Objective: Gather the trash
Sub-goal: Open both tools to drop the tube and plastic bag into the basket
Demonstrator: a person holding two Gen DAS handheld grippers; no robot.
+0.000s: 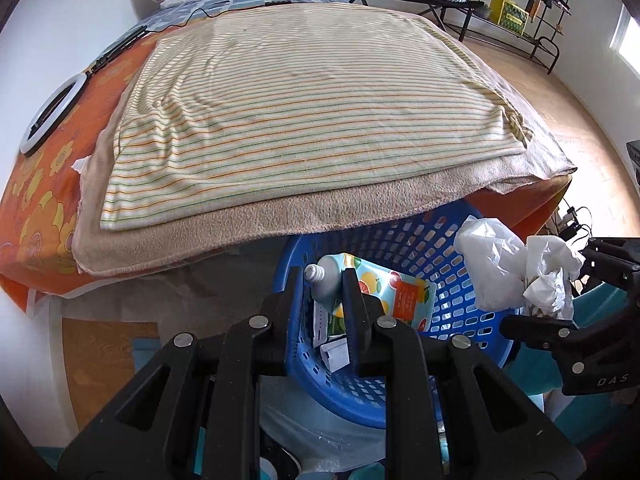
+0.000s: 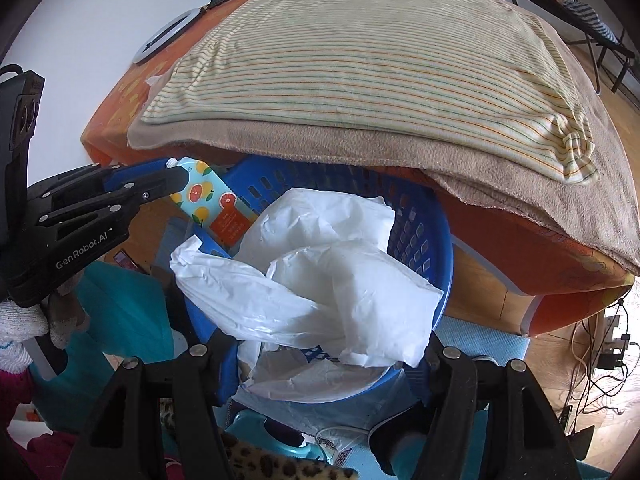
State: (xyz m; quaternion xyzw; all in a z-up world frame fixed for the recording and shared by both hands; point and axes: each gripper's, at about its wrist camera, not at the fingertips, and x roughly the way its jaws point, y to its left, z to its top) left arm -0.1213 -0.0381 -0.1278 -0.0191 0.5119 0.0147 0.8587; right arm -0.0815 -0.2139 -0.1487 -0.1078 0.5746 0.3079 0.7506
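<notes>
A bed (image 1: 48, 184) with an orange flowered sheet fills the background; a striped cloth (image 1: 304, 120) lies spread on top of a beige blanket (image 1: 256, 224); wooden floor and a rack stand beyond. Below the bed's edge sits a blue basket (image 1: 420, 240), partly tucked under the blanket's overhang.

We hold the left gripper (image 1: 322, 288) over the basket's near-left rim; its fingers are pressed on a pouch (image 1: 396, 292) with a fruit print and a white cap; the pouch's long axis runs from the cap, up by the fingers, down and inward into the basket.

The right gripper (image 2: 324, 344) is spread wide in its own view, with a white bag (image 2: 320, 280) bunched between and ahead of the fingers; whether the fingers bear on it we cannot tell; the bag hangs over the basket's opening and covers most of it.

The relation that matters: both items are already above the basket, the pouch at the left rim, the bag over the middle; we judge that release is what remains, and the pouch needs only a small drop inward, clear of the rim.
</notes>
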